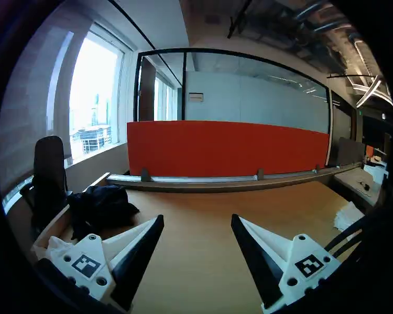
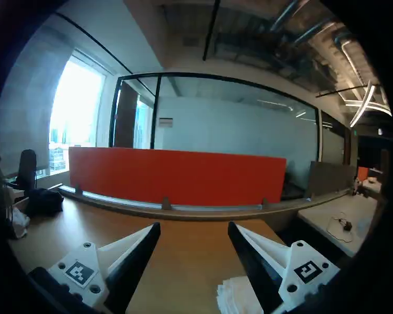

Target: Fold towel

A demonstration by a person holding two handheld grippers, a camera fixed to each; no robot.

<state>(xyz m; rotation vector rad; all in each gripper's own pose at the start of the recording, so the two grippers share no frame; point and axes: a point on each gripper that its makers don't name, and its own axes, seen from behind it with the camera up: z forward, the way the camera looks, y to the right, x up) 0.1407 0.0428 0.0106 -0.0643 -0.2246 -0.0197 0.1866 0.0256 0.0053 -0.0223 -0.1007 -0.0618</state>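
One white towel [image 2: 232, 296] on desk [image 2: 196, 251], long axis unclear

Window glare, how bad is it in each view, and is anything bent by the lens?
Left gripper view: the window is washed out white up top, buildings readable low down; the red divider bows. Right gripper view: window glare is stronger, and the divider bends too.
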